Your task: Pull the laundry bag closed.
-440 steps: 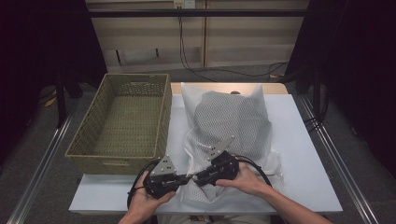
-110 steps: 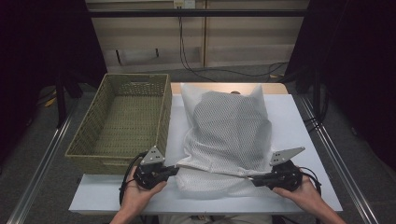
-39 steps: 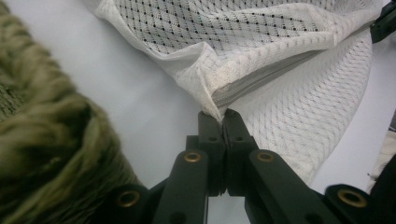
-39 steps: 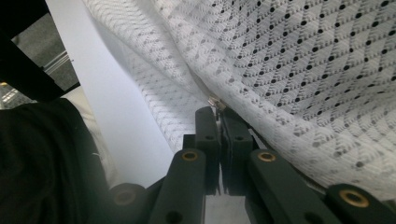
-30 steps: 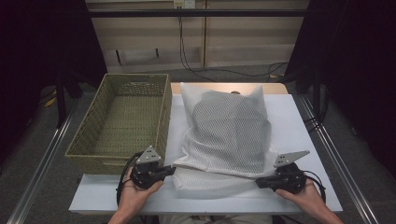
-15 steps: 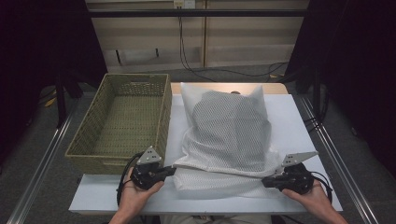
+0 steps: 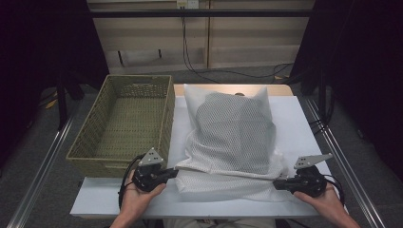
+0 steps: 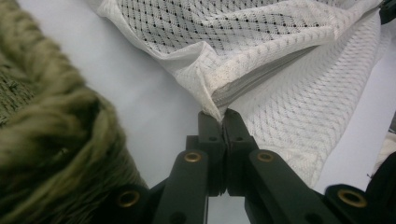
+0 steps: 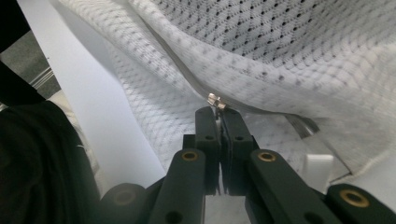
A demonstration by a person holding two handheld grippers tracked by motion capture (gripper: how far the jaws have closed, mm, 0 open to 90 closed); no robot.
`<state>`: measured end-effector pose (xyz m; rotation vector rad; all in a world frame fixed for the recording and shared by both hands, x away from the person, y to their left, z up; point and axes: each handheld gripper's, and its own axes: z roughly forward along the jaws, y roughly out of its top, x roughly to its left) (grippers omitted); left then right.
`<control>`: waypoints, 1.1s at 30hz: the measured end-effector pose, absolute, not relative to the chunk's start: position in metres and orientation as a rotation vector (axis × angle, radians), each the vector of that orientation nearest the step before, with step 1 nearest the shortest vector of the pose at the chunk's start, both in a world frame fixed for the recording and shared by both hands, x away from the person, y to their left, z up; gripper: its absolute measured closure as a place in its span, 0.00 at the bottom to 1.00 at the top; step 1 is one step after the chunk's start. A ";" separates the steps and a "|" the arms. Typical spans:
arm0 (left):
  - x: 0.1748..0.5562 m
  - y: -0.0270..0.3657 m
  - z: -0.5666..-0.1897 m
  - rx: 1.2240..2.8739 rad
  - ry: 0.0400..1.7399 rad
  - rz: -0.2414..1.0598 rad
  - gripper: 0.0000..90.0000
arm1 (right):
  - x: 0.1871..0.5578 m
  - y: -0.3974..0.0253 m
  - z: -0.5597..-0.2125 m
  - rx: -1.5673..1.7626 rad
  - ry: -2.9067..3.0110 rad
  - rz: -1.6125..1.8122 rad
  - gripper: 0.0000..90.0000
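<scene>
White mesh laundry bag point(image 7: 234, 137) lies on the table point(image 7: 304, 123) beside the wicker basket point(image 7: 128, 118). Left gripper point(image 8: 218, 116) pinches the bag's corner; right gripper point(image 9: 217, 112) clamps the zipper pull point(image 9: 215, 99). Zipping looks underway; next calls for a steady, taut pull.

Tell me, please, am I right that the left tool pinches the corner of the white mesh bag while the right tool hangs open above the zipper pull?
Not quite: the right tool is shut on the zipper pull, as the right gripper view shows. The left tool does pinch the corner of the white mesh bag.
</scene>
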<state>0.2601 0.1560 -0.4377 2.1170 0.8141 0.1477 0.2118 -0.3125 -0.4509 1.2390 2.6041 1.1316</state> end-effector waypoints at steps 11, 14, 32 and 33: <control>0.261 0.156 -0.438 2.128 0.819 0.161 0.99 | 0.209 -0.320 -0.451 1.256 2.599 1.111 0.97; 0.260 0.156 -0.438 2.126 0.826 0.160 0.99 | 0.208 -0.322 -0.452 1.271 2.596 1.101 0.97; 0.261 0.154 -0.435 2.134 0.836 0.169 0.99 | 0.212 -0.335 -0.456 1.321 2.575 1.088 0.97; 0.261 0.154 -0.436 2.133 0.843 0.169 0.99 | 0.212 -0.335 -0.456 1.315 2.577 1.083 0.97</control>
